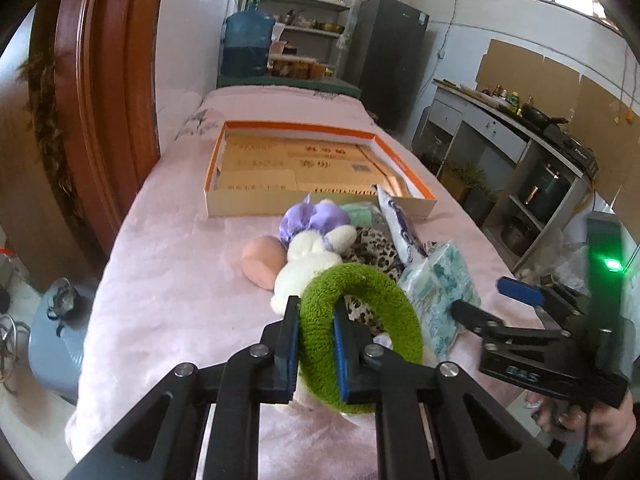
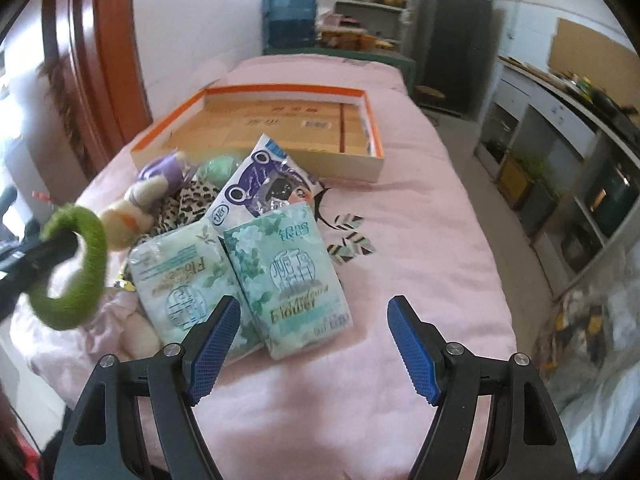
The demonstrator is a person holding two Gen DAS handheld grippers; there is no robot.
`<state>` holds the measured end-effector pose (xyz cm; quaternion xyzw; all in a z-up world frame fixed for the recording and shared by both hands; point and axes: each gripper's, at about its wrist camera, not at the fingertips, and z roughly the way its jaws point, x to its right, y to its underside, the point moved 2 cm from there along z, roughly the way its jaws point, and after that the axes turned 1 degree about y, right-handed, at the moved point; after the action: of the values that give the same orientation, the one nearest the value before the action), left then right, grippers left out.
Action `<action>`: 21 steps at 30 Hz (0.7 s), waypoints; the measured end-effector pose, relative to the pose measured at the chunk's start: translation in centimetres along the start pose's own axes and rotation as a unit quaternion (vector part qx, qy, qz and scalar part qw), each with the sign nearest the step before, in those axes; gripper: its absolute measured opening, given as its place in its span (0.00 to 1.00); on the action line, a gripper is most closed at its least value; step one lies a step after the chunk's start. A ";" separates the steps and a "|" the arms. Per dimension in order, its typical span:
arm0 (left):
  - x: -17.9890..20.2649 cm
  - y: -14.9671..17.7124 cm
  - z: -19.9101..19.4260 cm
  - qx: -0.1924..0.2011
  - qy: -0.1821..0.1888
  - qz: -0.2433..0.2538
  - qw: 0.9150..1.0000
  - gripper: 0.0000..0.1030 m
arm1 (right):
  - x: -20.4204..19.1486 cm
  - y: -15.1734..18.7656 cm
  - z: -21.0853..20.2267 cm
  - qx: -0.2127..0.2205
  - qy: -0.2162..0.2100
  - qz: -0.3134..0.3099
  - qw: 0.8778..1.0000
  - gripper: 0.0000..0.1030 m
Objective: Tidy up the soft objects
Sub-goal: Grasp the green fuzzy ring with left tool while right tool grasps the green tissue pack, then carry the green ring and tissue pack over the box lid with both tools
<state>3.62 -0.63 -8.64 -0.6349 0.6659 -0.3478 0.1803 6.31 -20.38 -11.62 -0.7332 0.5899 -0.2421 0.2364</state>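
My left gripper (image 1: 316, 320) is shut on one side of a fuzzy green ring (image 1: 400, 312), pinching its left arc between the blue pads; the green ring (image 2: 86, 232) also shows at the left of the right wrist view. Behind it lie a white plush rabbit (image 1: 308, 264), a purple plush (image 1: 312, 218), a peach soft lump (image 1: 262, 258) and a leopard-print cloth (image 1: 376, 250). My right gripper (image 2: 314, 320) stands open just in front of two mint tissue packs (image 2: 288, 264), touching nothing. A frog-print packet (image 2: 264, 184) leans behind them.
A shallow orange-rimmed cardboard box (image 1: 244, 202) sits farther back on the pink bed cover (image 1: 168, 280). A wooden headboard (image 1: 108, 92) runs along the left. Shelving and a counter (image 1: 520, 140) stand to the right. A person's hand (image 1: 600, 424) holds the right gripper.
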 end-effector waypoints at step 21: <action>-1.8 -2.6 -1.7 0.029 0.000 -0.018 0.999 0.14 | 1.2 -2.6 -1.3 0.001 -0.075 0.028 0.997 0.48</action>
<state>4.55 1.61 -5.98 -0.6410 0.6442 -0.3705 0.1922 7.66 -21.18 -8.86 -0.7324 0.5903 -0.1804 0.2874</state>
